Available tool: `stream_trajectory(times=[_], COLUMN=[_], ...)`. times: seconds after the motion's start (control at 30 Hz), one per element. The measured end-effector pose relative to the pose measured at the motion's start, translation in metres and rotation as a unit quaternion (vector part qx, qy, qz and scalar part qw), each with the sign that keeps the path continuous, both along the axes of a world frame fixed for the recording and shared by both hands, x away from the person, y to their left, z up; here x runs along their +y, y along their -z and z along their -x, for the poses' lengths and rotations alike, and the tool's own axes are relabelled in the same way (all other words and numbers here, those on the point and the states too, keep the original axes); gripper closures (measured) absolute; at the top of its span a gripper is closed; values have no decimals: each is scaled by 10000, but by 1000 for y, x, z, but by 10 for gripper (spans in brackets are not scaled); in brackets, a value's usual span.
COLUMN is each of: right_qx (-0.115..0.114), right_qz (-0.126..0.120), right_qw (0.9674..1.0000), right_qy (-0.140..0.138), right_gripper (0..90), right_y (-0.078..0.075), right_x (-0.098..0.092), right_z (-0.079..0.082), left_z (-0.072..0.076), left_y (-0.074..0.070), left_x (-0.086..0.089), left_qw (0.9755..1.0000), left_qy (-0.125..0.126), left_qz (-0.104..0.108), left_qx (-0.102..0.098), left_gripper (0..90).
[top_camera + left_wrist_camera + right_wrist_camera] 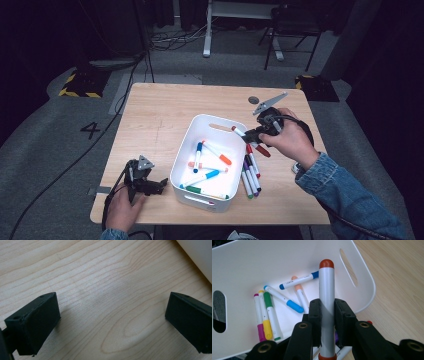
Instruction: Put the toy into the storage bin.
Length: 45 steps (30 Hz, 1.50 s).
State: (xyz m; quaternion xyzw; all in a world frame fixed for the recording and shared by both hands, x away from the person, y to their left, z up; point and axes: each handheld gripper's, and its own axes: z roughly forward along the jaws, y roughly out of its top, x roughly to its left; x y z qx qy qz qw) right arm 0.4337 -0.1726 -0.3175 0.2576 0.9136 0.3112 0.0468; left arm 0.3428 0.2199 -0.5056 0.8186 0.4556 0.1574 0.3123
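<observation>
A white marker with red caps [239, 131] hangs over the right rim of the white bin [186, 141], with my right gripper [254, 136] shut on its barrel. In the right gripper view the marker [326, 282] stands upright between the pads, and my right gripper [327, 312] points into the bin [274, 257]. Several markers [269, 315] lie on the bin's floor: blue, orange, green, yellow and magenta ones. My left gripper [150, 184] rests open at the table's front left, nothing between its jaws. In its own view my left gripper [112, 312] spans bare wood.
Several loose markers [250, 177] lie on the table just right of the bin. A small dark disc [253, 100] sits near the far right edge. The bin's corner [200, 257] is close to the left gripper. Beyond the table stand a chair [292, 25] and cables on the floor.
</observation>
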Motion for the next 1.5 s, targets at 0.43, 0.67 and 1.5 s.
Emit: stream_trajectory(times=[0.43, 0.67, 1.5], right_qx=[-45, -66, -56], right_qz=[-100, -169, 165], right_qw=[9996, 9993, 9984], right_qy=[-279, -314, -537], right_gripper=[769, 769, 769], right_y=[-6, -7, 25], right_x=[37, 53, 76], right_z=[-9, -15, -18], left_z=[0, -2, -2], left_y=[0, 0, -1], left_x=[0, 0, -1], left_qw=[10000, 10000, 10000], left_qy=[7, -8, -4], left_qz=[19, -13, -28], left_qx=[-1, -16, 7], left_gripper=[0, 0, 0])
